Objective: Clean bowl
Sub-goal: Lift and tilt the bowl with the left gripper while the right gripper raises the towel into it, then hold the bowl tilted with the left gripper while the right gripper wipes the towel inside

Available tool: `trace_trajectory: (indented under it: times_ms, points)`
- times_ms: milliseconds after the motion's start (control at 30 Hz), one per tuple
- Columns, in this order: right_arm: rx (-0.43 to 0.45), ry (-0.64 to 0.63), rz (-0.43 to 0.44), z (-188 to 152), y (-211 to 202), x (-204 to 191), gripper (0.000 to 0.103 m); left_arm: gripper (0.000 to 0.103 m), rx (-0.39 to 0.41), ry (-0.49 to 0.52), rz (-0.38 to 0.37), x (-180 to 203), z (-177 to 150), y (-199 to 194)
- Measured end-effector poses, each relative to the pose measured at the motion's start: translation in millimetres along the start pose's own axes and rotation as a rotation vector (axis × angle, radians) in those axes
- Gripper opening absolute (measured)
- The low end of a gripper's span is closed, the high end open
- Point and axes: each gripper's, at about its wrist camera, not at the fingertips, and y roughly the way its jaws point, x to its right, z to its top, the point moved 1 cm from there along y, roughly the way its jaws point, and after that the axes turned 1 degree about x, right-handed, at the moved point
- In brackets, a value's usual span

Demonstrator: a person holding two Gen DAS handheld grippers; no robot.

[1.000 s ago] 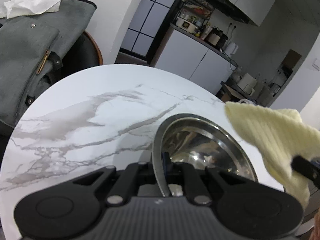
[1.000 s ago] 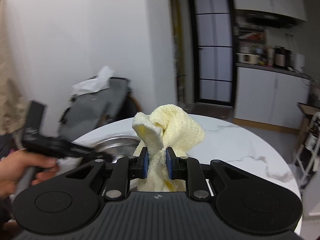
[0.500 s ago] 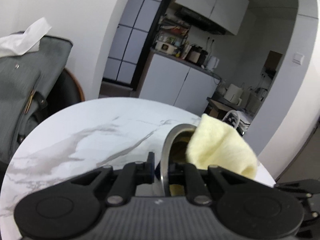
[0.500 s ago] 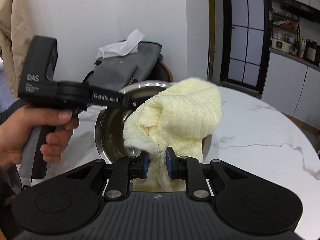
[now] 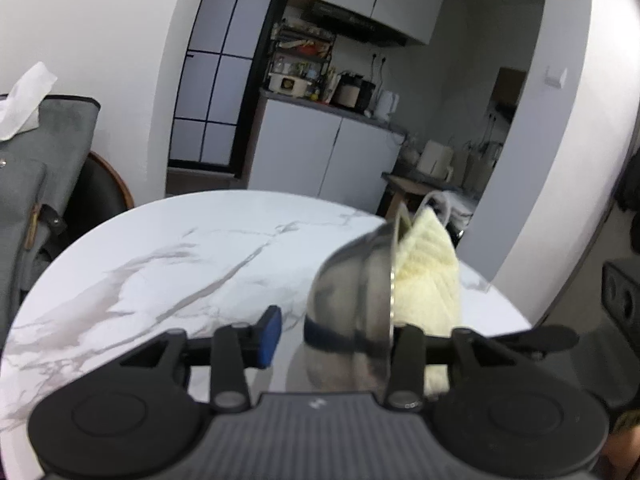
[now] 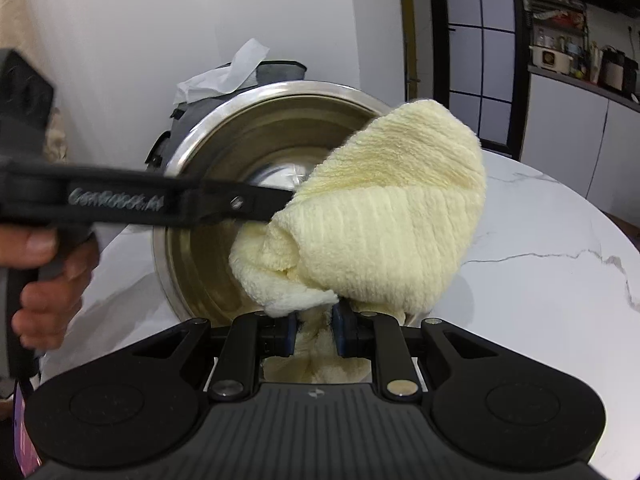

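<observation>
A round white tabletop [image 5: 168, 264] fills the lower view, marble-patterned with grey veins running across it (the longest streak slants up toward the far edge). From the right wrist view the same tabletop [image 6: 552, 240] curves away to the right, thin dark cracks of veining crossing its pale surface. The steel bowl [image 6: 224, 184] stands tipped up on its side over the tabletop, open mouth facing right; whether its lower rim actually touches the marble cannot be told.

Blurred white lettering, apparently "GenRobot.AI", runs along the left tongs' [image 6: 280, 204] black arm.
</observation>
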Motion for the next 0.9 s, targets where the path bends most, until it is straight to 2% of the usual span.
trace_trajectory:
  times_ms: [233, 567, 600, 667, 700, 733, 900]
  points:
    - [0.009, -0.022, -0.032, -1, 2, -6, 0.02, 0.044, -0.046, 0.001, 0.03, -1, -6, -4]
    - [0.022, -0.114, -0.122, 1, 5, -17, 0.02, 0.045, -0.122, 0.074, 0.082, 0, -16, 8]
    - [0.022, -0.119, -0.126, 2, 5, -18, 0.02, 0.043, -0.123, 0.084, 0.089, 0, -17, 9]
    - [0.022, -0.12, -0.126, 2, 5, -18, 0.02, 0.033, -0.119, 0.093, 0.084, 1, -17, 9]
    - [0.022, -0.115, -0.122, 2, 5, -18, 0.02, 0.022, -0.115, 0.095, 0.077, 1, -16, 9]
    - [0.02, -0.101, -0.112, 2, 4, -17, 0.02, 0.017, -0.11, 0.097, 0.071, 2, -16, 8]
    - [-0.001, 0.038, -0.014, 3, 5, -5, 0.02, 0.017, -0.088, 0.088, 0.068, 6, -14, 7]
